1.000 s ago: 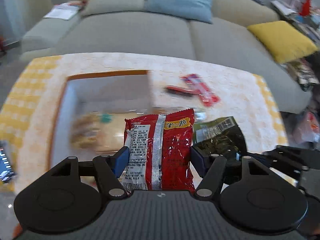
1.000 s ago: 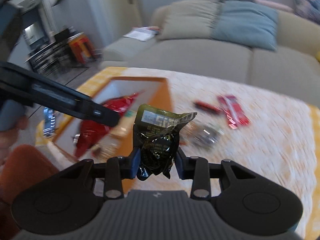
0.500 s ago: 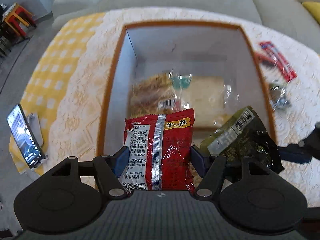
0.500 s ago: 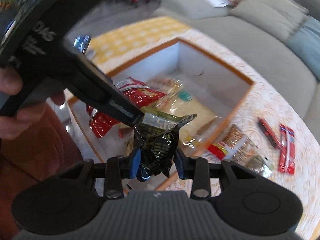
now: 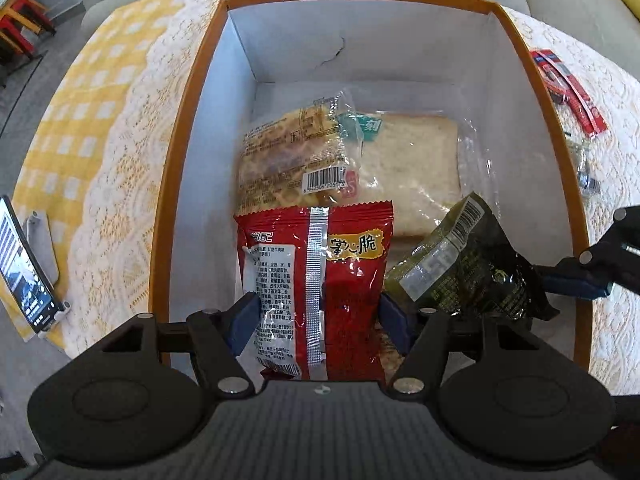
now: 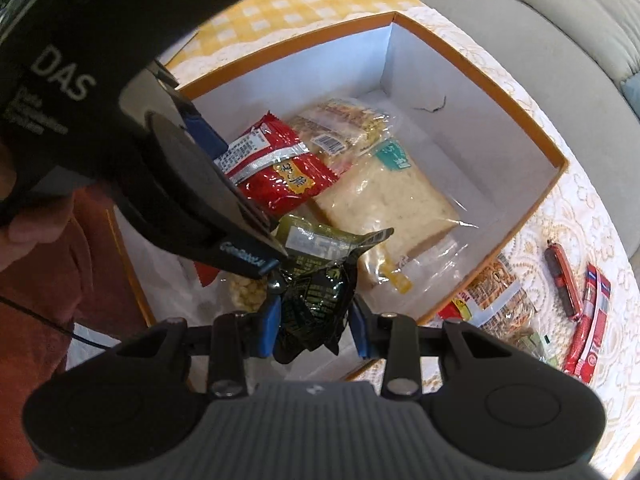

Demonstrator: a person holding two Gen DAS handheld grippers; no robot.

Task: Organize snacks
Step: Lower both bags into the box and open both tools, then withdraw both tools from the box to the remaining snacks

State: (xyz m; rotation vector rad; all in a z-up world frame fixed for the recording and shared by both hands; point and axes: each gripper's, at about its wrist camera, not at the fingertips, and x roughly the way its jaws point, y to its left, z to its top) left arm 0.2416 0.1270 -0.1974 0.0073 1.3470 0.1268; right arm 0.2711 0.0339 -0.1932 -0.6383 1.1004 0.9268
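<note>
Both grippers lowered over box (image 5: pixel 192 92), jaws clamped on red packet (image 5: pixel 316 280), dark packet (image 6: pixel 316 304).

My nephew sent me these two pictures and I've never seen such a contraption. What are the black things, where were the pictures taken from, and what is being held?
There is no robot: a person holds a two-finger gripper in each hand, each with a wide-angle camera looking along its fingers. One picture is from the left gripper, which grips a red packet. The other is from the right gripper, which grips a dark green packet. Both hang over an open box that holds wrapped bread and a waffle pack. The box stands on a lace cloth, where red sausage sticks and another snack pack lie outside it.
</note>
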